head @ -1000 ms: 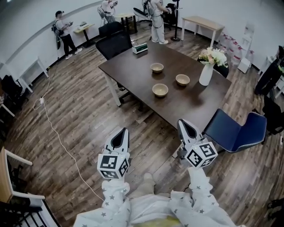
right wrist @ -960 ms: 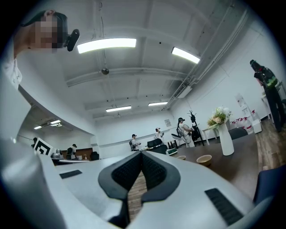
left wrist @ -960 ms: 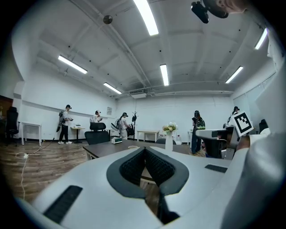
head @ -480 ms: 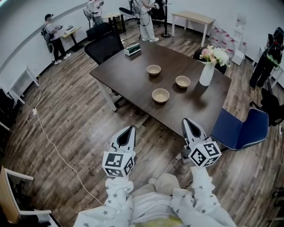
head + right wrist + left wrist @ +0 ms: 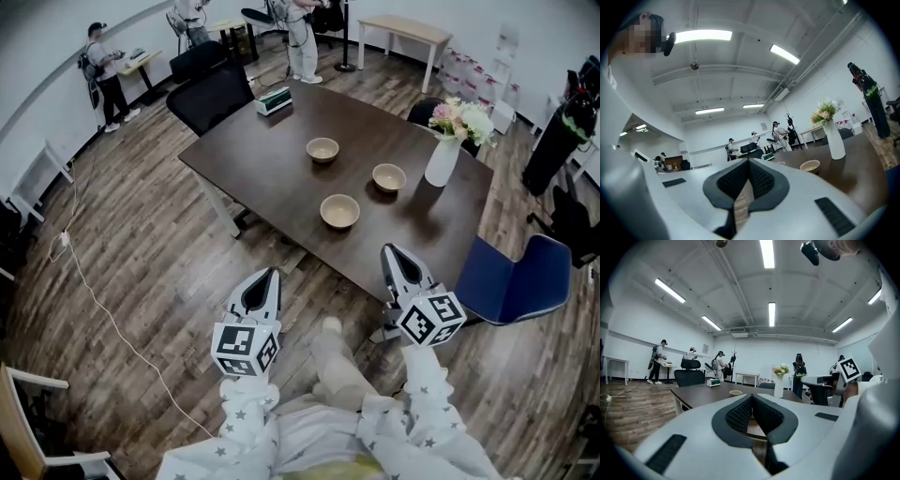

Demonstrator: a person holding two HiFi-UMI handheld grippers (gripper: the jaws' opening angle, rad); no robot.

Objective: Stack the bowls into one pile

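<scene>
While three bowls (image 5: 339, 211) sit apart on the surface (image 5: 262, 169) at twelve o'clock, the left tool (image 5: 266, 279) and right tool (image 5: 394, 255) are clenched and empty.

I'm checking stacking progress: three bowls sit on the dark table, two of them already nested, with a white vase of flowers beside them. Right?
No, none are nested. The head view shows the far bowl, the right bowl and the near bowl standing apart on the dark table, with the white vase of flowers beside them.
</scene>
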